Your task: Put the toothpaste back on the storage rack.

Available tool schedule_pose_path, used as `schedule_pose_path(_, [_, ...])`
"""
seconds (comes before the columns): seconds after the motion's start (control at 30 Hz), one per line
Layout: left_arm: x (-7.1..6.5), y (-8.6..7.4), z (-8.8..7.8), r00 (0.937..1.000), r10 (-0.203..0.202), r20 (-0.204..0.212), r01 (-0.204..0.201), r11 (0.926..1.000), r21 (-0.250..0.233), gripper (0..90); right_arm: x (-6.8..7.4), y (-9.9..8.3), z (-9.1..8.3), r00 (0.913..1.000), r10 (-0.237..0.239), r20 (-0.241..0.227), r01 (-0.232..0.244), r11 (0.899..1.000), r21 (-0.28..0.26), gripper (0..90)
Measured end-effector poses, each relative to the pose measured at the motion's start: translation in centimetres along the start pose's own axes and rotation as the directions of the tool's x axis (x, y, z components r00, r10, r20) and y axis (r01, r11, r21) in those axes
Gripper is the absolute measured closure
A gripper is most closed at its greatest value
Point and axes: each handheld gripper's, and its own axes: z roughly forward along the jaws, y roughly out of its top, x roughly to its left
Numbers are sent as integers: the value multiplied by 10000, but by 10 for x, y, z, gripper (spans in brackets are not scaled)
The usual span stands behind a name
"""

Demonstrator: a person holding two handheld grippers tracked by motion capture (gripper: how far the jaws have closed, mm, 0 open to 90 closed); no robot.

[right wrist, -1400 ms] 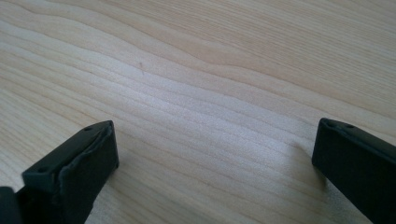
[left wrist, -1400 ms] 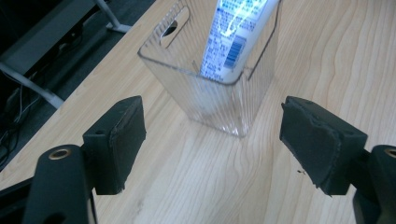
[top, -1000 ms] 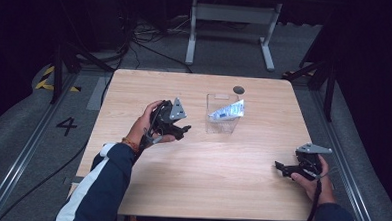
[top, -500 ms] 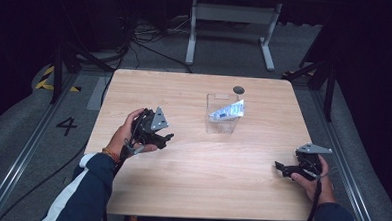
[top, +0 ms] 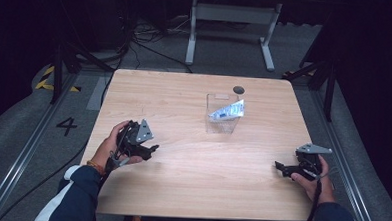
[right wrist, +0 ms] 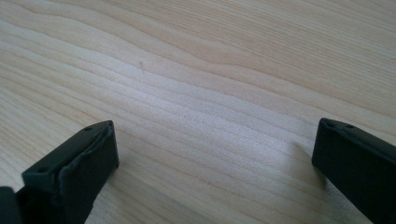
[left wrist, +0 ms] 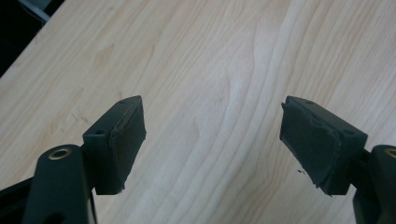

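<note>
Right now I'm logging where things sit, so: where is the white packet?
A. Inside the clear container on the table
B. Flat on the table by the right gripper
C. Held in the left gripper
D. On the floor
A: the white packet leans inside the clear container on the table, apart from both open grippers.

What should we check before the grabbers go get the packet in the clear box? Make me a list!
1. Left gripper open and empty: ok, its jaws stand wide apart with bare wood between them.
2. Right gripper open and empty: ok, nothing between its jaws.
3. Clear box upright on the table: ok.
4. Packet reachable: ok, it leans in the box with a corner sticking above the rim.
5. Path from each gripper to the box free: ok, bare wood lies between.
6. Whether the packet is stuck or loose in the box: cannot tell.
</note>
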Motion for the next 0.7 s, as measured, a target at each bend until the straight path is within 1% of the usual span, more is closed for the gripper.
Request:
schedule_pose_path(0.03, [0,-4,-1,10000,-78,-10,78,10000,31,228,0,0,0,10000,-2,1,2,10000,-1,5])
schedule_pose_path(0.1, [-1,-12,-3,9995,-161,-287,168,9996,245,227,0,0,0,10000,-35,3,35,10000,12,5])
schedule_pose_path(0.2, [-3,-23,-6,9991,-376,-191,384,9983,440,225,0,0,0,10000,-2,-2,2,10000,-1,5])
schedule_pose_path(0.33, [-5,-38,-10,9977,-650,-200,659,9967,475,220,0,0,0,10000,-44,-15,44,10000,17,5])
schedule_pose_path(0.37, [-6,-42,-11,9973,-704,-218,717,9952,672,221,0,0,0,10000,-41,-15,41,10000,19,5])
schedule_pose_path(0.4, [-7,-46,-13,9971,-718,-242,733,9948,709,220,0,0,0,10000,-48,-16,48,10000,21,5])
schedule_pose_path(0.43, [-8,-50,-13,9966,-794,-229,807,9948,625,220,0,0,0,10000,-53,-21,53,10000,20,5])
schedule_pose_path(0.5, [-10,-57,-16,9955,-925,-185,936,9930,726,220,0,0,0,10000,-51,-25,51,10000,24,5])
schedule_pose_path(0.6, [-11,-69,-16,9935,-1138,-74,1141,9908,728,217,0,0,0,10000,-49,-25,50,10000,21,5])
schedule_pose_path(0.63, [-13,-73,-16,9915,-1297,14,1293,9892,692,216,0,0,0,10000,-48,-25,48,10000,22,5])
schedule_pose_path(0.7, [-14,-80,-16,9902,-1390,161,1374,9875,776,211,0,0,0,10000,-49,-28,50,10000,24,5])
